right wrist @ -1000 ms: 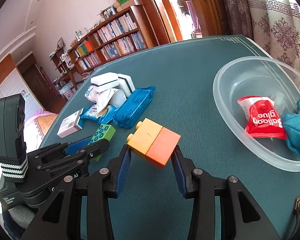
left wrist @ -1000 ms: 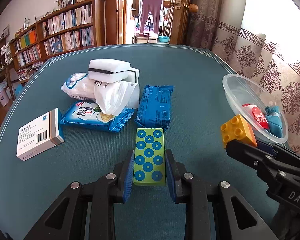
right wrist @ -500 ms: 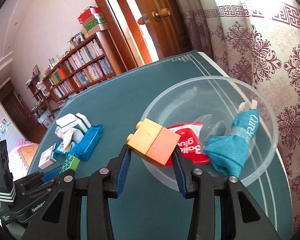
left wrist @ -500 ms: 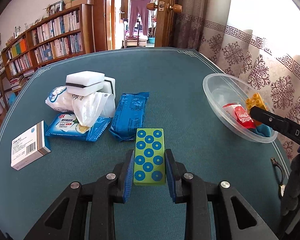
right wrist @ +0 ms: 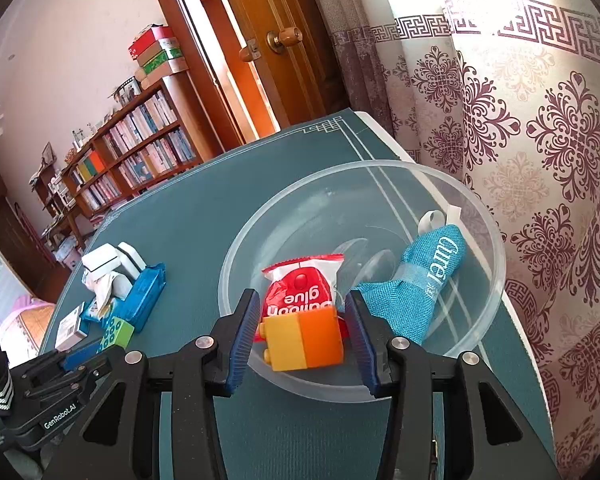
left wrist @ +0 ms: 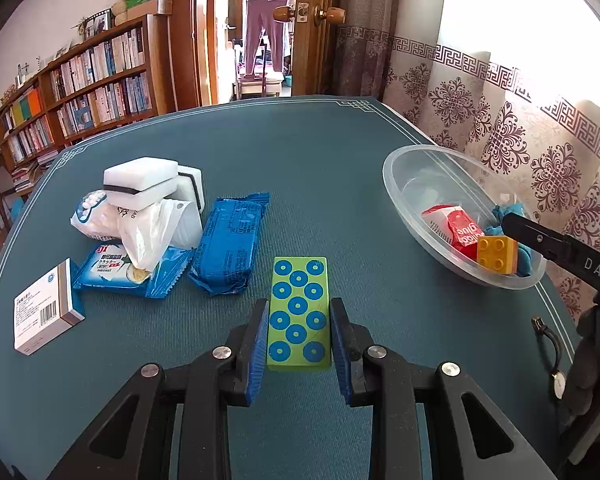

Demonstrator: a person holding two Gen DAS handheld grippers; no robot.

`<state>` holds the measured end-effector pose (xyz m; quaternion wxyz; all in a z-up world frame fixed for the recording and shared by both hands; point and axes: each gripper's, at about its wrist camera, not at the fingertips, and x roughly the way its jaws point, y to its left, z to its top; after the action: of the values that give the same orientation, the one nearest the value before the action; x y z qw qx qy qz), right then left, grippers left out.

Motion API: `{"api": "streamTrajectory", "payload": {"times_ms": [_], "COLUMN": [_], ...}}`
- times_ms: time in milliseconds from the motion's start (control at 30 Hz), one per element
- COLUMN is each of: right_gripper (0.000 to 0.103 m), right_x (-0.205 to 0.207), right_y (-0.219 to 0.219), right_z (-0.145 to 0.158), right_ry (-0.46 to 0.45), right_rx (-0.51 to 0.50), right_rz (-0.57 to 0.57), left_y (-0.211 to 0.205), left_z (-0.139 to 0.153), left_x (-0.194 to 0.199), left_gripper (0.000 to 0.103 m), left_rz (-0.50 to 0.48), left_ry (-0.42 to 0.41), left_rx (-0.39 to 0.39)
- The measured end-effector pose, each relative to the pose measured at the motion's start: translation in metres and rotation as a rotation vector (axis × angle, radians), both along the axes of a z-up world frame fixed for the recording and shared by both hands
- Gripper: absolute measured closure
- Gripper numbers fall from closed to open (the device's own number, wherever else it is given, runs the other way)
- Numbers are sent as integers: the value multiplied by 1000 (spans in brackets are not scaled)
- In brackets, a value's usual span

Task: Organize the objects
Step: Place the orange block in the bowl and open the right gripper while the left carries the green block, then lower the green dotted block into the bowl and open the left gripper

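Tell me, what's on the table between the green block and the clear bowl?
Nothing: in the left wrist view, only bare blue table lies between the green block and the clear bowl.

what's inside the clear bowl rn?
Clear bowl holds a red balloon glue packet, a rolled teal cloth pouch and the yellow-orange brick. The bowl floor under them is covered.

Yellow-orange brick (right wrist: 303, 342) seemingly inside clear bowl (right wrist: 488, 240)
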<state>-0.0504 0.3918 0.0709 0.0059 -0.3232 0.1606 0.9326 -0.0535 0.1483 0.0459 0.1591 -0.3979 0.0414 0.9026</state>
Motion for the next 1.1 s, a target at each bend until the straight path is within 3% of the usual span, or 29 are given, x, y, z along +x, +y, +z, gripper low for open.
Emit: {"api": "streamTrajectory", "payload": {"times_ms": [367,900,1100], "right_gripper": [57,57,57], "right_x": [28,28,28], "right_y": [-3,5,9], "right_z": [3,-10,-11], "right_ry": [15,-5,-6], "right_rx": [14,-2,-10], "right_rz": [1,-22,-34], "left_y": [41,116,132], "left_z": [15,28,23], "left_x": [-11,-38,-55], "left_gripper": [72,72,72], "left_rz": [-94,-239,-251], "left_ry": [23,39,17], "left_rx": [11,40,56]}}
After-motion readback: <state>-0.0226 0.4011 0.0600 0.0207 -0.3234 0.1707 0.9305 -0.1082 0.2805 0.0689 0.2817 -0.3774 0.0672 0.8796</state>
